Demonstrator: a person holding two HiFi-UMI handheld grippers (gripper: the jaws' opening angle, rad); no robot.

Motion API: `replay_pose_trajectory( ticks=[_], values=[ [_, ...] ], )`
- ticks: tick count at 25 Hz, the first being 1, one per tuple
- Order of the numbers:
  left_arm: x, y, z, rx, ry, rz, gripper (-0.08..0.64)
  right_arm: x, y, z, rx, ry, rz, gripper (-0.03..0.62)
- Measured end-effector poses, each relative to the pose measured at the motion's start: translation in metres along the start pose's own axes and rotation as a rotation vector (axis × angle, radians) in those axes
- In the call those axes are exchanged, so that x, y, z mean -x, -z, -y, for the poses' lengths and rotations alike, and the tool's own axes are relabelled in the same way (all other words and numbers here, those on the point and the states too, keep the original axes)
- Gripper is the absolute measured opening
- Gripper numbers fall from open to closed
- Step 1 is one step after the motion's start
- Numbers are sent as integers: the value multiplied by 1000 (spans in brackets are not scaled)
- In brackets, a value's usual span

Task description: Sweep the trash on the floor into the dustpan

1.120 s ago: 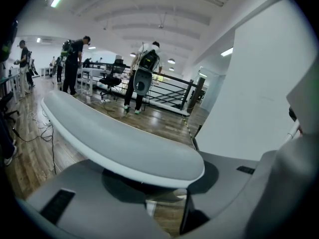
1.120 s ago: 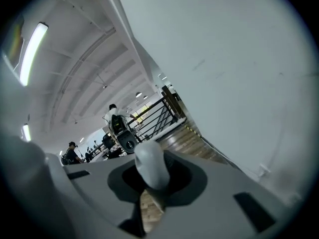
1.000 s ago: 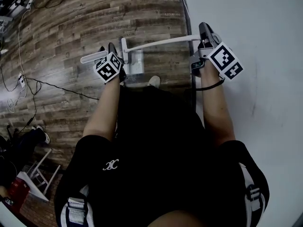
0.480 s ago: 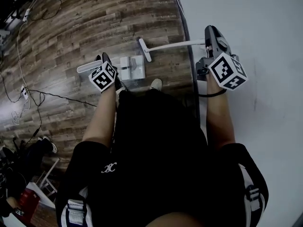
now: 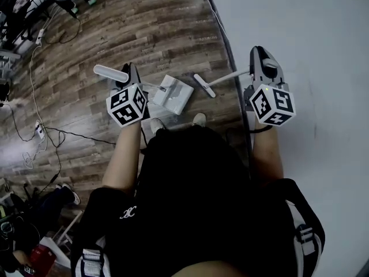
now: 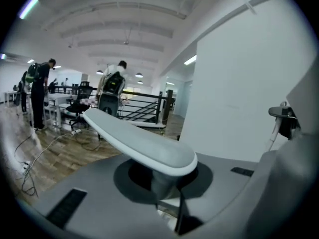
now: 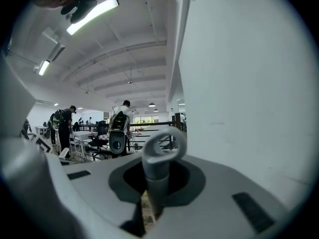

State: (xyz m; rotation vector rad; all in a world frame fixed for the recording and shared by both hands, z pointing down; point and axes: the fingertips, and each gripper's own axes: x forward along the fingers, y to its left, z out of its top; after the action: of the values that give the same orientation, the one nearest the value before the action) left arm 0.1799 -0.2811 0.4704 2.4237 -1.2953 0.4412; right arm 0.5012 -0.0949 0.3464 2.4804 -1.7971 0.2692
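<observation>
Left tongs (image 6: 168,185) closed tight on dustpan (image 5: 173,94) handle; right tongs (image 7: 152,198) clamped on broom (image 5: 205,86) handle. Pan contents not discernible. Shoes (image 5: 199,119) half hidden by body.

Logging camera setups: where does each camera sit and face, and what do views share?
Head view: on the person's head, facing steeply down at wood floor, dustpan, broom; shows torso, forearms, left tool, right tool.
Left gripper view: on the left tool, along jaws shut on the dustpan handle, toward an open hall.
Right gripper view: on the right tool, jaws shut on the broom handle, beside a white wall.
Shared: both gripper views show the railing and standing people.
</observation>
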Motion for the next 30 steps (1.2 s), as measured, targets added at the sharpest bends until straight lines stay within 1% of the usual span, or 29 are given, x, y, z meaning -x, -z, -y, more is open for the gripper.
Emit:
replay_pose_trajectory(
  ticks=[3,6,9,14,17,20,23,30],
  values=[
    [4,-25,14,-43,57,17,52,8,-2,-5,25,15,19,48],
    [7,-45,27,-78,94,23,52,12,-2,-10,34,5,22,48],
    [11,-62,43,-132,130,41,51,12,1,-9,18,13,18,46],
    [20,-81,69,-236,200,103,49,10,9,-11,-8,37,22,46],
    [22,-90,76,-272,217,134,48,9,8,-14,-18,27,27,46],
    [19,-94,75,-283,211,139,48,8,10,-14,-30,18,25,46],
    [18,-85,63,-269,195,115,48,10,22,-18,-41,13,9,46],
    [26,-98,56,-220,164,86,48,18,8,-23,-41,-5,-14,48]
  ],
)
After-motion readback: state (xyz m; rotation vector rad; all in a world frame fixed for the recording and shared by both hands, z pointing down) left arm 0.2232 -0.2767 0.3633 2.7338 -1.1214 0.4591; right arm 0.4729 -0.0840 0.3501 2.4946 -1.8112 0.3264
